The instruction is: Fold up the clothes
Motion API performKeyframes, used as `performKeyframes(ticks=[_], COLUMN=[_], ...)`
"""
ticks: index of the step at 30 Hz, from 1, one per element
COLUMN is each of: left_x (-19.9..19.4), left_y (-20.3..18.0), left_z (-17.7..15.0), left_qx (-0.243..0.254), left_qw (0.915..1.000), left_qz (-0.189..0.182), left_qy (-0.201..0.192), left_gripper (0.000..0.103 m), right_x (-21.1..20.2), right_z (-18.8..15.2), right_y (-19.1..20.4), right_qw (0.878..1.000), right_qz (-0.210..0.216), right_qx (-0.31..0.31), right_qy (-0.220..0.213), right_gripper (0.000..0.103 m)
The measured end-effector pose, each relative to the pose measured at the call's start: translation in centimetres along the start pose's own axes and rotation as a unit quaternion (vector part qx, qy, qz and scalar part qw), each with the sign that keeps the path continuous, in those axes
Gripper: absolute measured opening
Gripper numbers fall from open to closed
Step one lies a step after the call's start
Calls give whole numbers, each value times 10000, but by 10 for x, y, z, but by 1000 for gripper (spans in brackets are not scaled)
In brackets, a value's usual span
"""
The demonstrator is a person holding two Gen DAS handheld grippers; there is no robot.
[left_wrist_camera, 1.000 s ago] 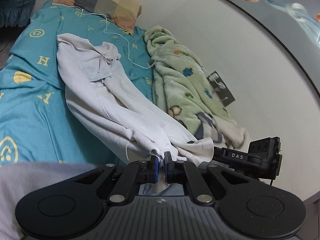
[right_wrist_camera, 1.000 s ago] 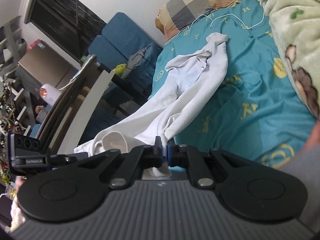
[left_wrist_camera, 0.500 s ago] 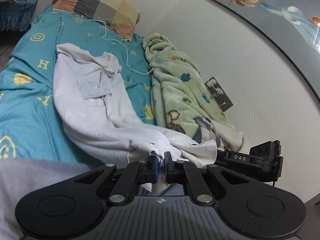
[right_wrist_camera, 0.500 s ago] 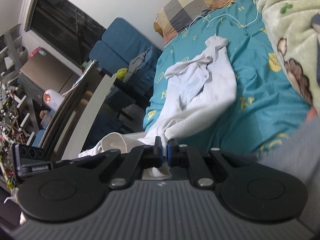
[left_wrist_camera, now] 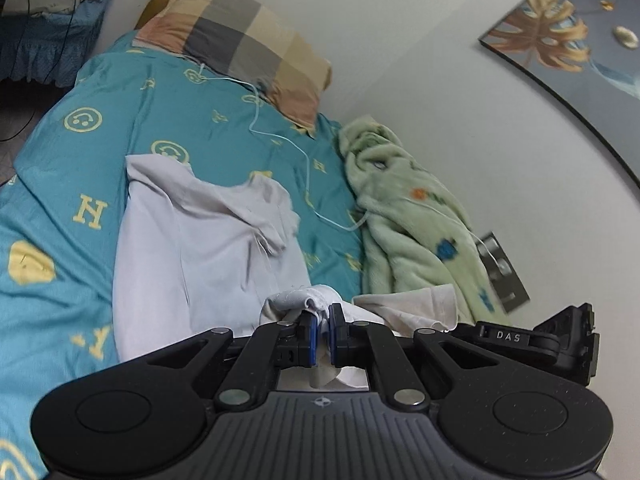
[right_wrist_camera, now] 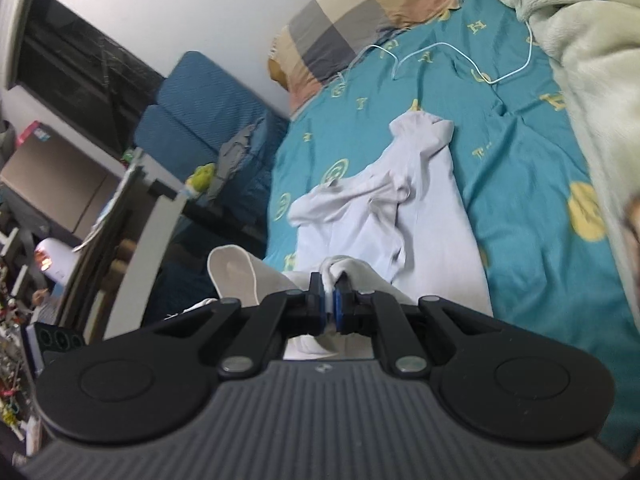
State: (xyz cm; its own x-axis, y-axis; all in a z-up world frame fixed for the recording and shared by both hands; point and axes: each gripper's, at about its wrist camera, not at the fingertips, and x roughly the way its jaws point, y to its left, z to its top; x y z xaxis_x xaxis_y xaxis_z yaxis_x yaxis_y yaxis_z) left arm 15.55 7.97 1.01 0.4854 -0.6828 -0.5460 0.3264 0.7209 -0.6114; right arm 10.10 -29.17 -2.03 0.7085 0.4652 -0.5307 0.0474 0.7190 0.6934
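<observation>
Left gripper [left_wrist_camera: 323, 328]: clamped tight on a bunched edge of the white garment [left_wrist_camera: 208, 248]; I pinch it there so that end travels with my hand.
Right gripper [right_wrist_camera: 329, 306]: clenched on another bunch of the same cloth's near edge; with two holds apart, the edge comes over as one line and does not sag in the middle.
White garment: most of it lies spread on the bed [left_wrist_camera: 120, 128], far end toward the checked pillow [left_wrist_camera: 240, 36]; the near end is lifted off the sheet into my grippers. It looks like trousers, but I cannot be sure.
Step in hand: I judge this to be the lengthwise fold, near end carried over the flat part.
Green blanket [left_wrist_camera: 408, 216]: heaped along the wall, just beside the garment, leaving the middle of the bed free.
White cable [left_wrist_camera: 280, 136]: runs across the sheet past the garment's far end; a possible snag.
</observation>
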Motion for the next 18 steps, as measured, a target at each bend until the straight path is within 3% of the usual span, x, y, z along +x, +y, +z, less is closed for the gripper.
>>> performKeyframes(ticks=[5,11,18], left_x=[66,129,164], left_y=[45,105,122], left_z=[24,18,14], left_qx=[31,-305,89], left_qw=[9990,9960,9922], left_qz=[431,677,999], left_qy=[71,500,739], left_gripper=[7,7,8], right_x=[68,129,159], right_z=[24,24,22], right_y=[-23,-61,-79], right_qw=[9994,9977,9950], right_qz=[-253,-481,-658], right_qx=[-50,76,164], right_qy=[230,474,728], right_gripper=[9,9,9])
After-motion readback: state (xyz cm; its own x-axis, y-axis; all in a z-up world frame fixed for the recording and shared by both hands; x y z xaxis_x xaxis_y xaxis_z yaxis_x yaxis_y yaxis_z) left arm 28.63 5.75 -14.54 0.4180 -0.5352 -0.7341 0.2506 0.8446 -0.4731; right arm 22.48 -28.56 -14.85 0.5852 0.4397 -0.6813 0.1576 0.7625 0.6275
